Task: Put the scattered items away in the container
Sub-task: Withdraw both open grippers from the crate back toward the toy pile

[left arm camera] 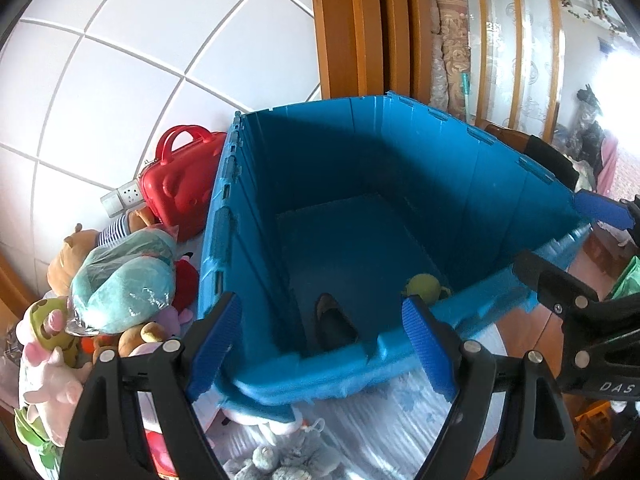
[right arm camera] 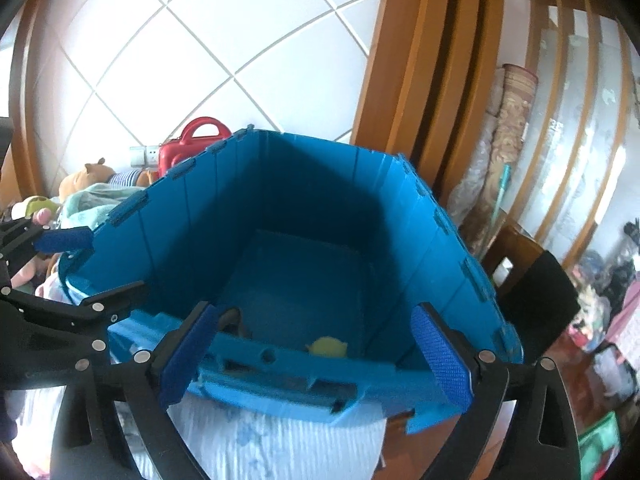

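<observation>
A big blue plastic crate (left arm camera: 360, 168) stands open in front of both grippers; it also fills the right wrist view (right arm camera: 304, 200). Inside at its near end lie a yellow-green plush toy (left arm camera: 424, 286) (right arm camera: 328, 346) and a dark brown item (left arm camera: 334, 320) (right arm camera: 232, 318). My left gripper (left arm camera: 320, 350) is open and empty at the crate's near rim. My right gripper (right arm camera: 316, 354) is open and empty over the near rim; it also shows in the left wrist view (left arm camera: 560, 240). A pile of plush toys (left arm camera: 120, 280) lies left of the crate.
A red toy case (left arm camera: 180, 180) stands behind the pile by the tiled wall. A grey plush (left arm camera: 276, 460) lies on the pale striped bedding (right arm camera: 280, 440) under the crate. A wooden door frame (left arm camera: 352, 28) and a rolled rug (left arm camera: 452, 44) stand behind; a dark chair (right arm camera: 532, 296) stands to the right.
</observation>
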Demonstrator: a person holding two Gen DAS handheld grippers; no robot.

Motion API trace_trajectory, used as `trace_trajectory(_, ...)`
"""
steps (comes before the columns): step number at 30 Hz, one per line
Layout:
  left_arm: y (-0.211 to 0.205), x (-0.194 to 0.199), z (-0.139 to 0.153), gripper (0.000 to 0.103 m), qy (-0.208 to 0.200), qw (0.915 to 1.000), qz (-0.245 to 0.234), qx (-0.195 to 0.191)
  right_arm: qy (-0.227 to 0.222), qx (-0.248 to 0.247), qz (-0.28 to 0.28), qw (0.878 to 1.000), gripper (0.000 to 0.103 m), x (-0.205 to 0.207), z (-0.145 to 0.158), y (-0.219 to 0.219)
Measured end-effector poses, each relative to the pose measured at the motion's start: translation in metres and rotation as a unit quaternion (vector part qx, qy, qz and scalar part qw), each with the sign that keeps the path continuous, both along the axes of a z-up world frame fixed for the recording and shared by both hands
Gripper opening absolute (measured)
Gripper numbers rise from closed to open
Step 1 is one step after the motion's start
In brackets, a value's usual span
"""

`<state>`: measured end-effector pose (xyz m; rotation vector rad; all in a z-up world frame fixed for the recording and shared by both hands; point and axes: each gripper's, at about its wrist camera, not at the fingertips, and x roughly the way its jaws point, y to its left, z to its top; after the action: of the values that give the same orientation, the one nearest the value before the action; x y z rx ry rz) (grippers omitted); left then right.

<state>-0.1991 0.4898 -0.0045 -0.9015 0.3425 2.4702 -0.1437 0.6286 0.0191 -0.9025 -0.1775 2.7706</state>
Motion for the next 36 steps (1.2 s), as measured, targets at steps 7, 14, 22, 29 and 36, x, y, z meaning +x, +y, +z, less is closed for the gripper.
trace_trajectory(7,-0.016,0.025,0.0,0.083,0.011,0.9999,-0.004,0.009,-0.003,-0.005,-0.011,1.0,0.099,0.023,-0.009,-0.019)
trace_trajectory(14,-0.022,0.057,0.007,0.083,0.026,0.9993,0.024,0.012,0.011,-0.005,0.009,1.0,0.102,0.045,-0.005,-0.024)
trace_trajectory(22,-0.028,0.097,-0.001,0.083,0.016,0.997,0.076,0.001,-0.006,-0.016,0.06,0.998,0.102,0.069,-0.018,-0.028)
trace_trajectory(29,-0.051,0.134,-0.021,0.083,-0.002,0.9905,0.137,-0.014,-0.02,-0.031,0.109,0.993,0.102,0.093,-0.034,-0.038)
trace_trajectory(36,-0.083,0.16,-0.037,0.083,-0.023,0.9801,0.197,-0.014,-0.038,-0.045,0.165,0.984,0.102,0.106,-0.051,-0.065)
